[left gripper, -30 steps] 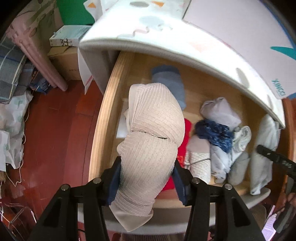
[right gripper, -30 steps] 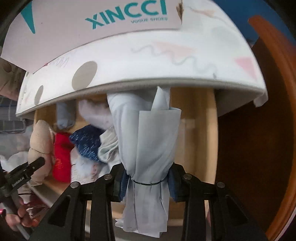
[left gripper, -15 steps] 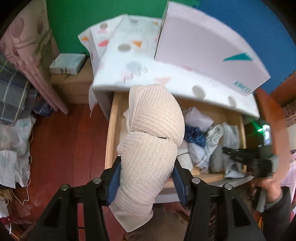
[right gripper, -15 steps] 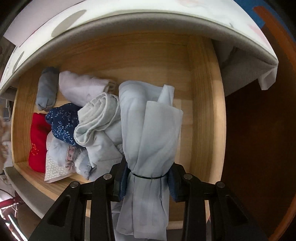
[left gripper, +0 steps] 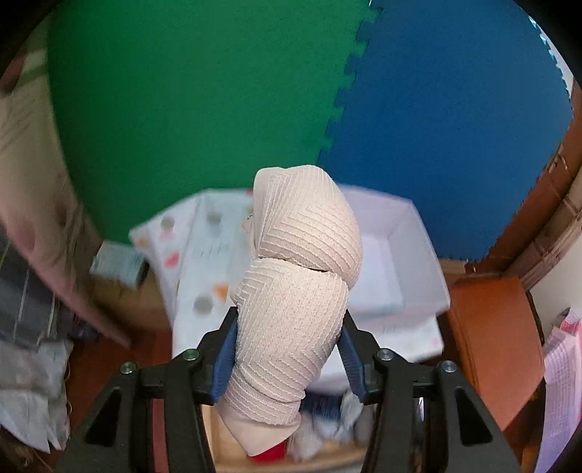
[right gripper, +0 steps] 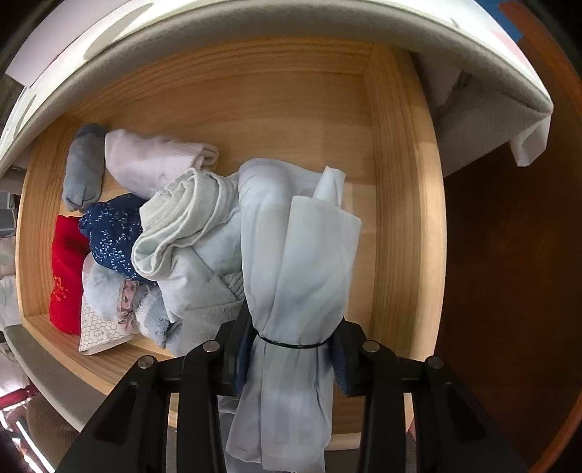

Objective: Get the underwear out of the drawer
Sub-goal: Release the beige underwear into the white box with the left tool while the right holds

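Two big foam mats cover the wall in the left wrist view, a green mat [left gripper: 189, 109] on the left and a blue mat [left gripper: 454, 120] on the right, and they join with a toothed edge. Under them is a dark red-brown floor [left gripper: 109, 364]. A white box [left gripper: 418, 262] with an open top stands on a white cover with coloured spots [left gripper: 203, 276], and this part of the picture is blurred.

The wooden drawer [right gripper: 403, 203] fills most of the right wrist view. It is pulled out from under a white edge [right gripper: 327, 32] and its bottom is bare at the back and on the right. On the left half lie rolled clothes close together: a pale lilac roll [right gripper: 152, 163], a grey-blue roll [right gripper: 83, 171], a dark blue roll with small white dots [right gripper: 112, 236] and a red piece [right gripper: 65, 276] by the left wall.

The left gripper [left gripper: 287, 360] pinches a beige ribbed underwear roll [left gripper: 298, 283] between its blue pads, high above the drawer. The right gripper [right gripper: 291, 360] pinches a pale blue underwear bundle [right gripper: 291, 262], tied with a thin black band [right gripper: 291, 345], just above the clothes in the drawer.
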A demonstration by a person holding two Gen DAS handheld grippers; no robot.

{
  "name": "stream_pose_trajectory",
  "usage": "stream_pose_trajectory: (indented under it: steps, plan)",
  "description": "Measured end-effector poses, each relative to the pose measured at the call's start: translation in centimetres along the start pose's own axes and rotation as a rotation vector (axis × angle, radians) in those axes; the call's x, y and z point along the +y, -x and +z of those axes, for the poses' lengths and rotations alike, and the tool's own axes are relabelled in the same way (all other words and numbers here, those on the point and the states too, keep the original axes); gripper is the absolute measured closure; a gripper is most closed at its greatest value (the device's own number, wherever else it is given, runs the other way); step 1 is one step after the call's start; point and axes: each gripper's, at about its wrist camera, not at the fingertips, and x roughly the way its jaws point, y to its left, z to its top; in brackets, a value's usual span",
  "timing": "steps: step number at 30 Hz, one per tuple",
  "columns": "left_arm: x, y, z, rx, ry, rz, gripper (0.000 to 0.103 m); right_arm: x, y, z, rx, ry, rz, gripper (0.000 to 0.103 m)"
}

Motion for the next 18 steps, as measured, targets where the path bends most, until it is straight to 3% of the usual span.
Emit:
stream_pose_trajectory:
  steps: [5,8,13,18]
  plan:
    - [-1.8,-5.3,5.1,0.022,-0.018,-0.037,0.051,-0.4,-0.2,0.2,-0.001,0.001,0.002,0.068]
    - [-2.5,-9.8,6.4,0.060,-0.024,-0.009,0.051,-0.5,0.0,0.0,-0.009,0.014,-0.007,0.068]
    - [-2.9,-15.5,5.3,0.155,-0.007,0.034,0.051,0.4,0.2,-0.2,-0.021,0.041,-0.032,0.068]
    - [-1.7,-18.6,2.5,0.253,0.012,0.084,0.051,0.9,0.2,-0.3,-0.019,0.044,-0.031,0.068]
